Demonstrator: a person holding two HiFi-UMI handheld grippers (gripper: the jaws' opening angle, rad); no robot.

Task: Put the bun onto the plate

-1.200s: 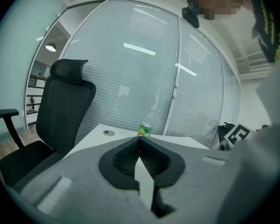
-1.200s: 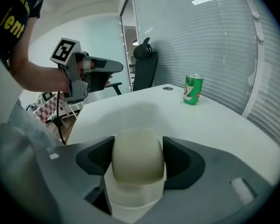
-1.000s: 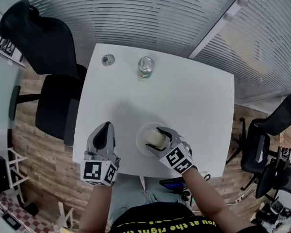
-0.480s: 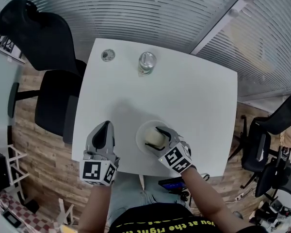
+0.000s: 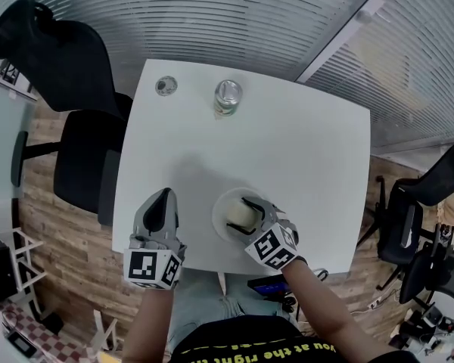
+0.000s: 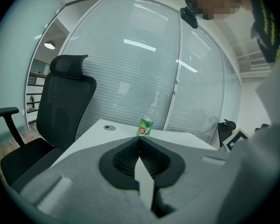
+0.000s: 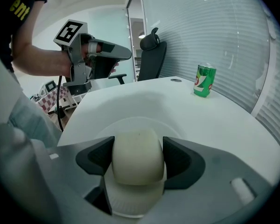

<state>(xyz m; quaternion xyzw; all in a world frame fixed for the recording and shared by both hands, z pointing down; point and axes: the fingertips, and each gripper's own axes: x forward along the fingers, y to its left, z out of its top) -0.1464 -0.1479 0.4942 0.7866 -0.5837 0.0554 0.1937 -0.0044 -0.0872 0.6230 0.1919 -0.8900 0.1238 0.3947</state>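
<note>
Head view: one white tabletop (image 5: pixel 303 150), with one plate (image 5: pixel 220 205) at lower middle of the frame and one bun (image 5: pixel 240 213) on it. The right claw (image 5: pixel 244 216) is clamped on that bun. The left claw (image 5: pixel 164 199) is just left of the plate. One green can (image 5: pixel 228 97) and one round cap (image 5: pixel 166 86) sit up by the top edge.

Left gripper view: jaws pressed together, nothing in them, and the can sits dead centre beyond.

Right gripper view: both pads squeeze the bun's sides, and the plate rim shows around it.
</note>
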